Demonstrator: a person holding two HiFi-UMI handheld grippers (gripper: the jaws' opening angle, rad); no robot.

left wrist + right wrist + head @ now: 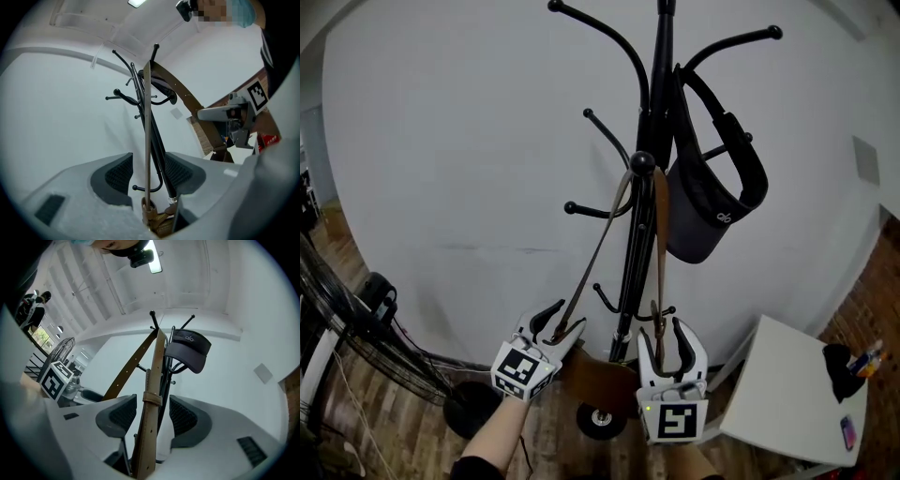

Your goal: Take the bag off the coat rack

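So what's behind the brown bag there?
The coat rack's black pole runs down behind the bag; its lower stretch is covered, its foot shows below.

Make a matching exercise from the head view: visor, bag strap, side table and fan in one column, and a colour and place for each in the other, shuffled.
1. visor
2. bag strap
3. side table
4. fan

A. white, at lower right
B. brown, draped over a knobbed hook of the coat rack
C. black, with a wire guard, at far left
D. dark, hung on an upper hook

Pairs: 1-D, 2-B, 3-A, 4-C
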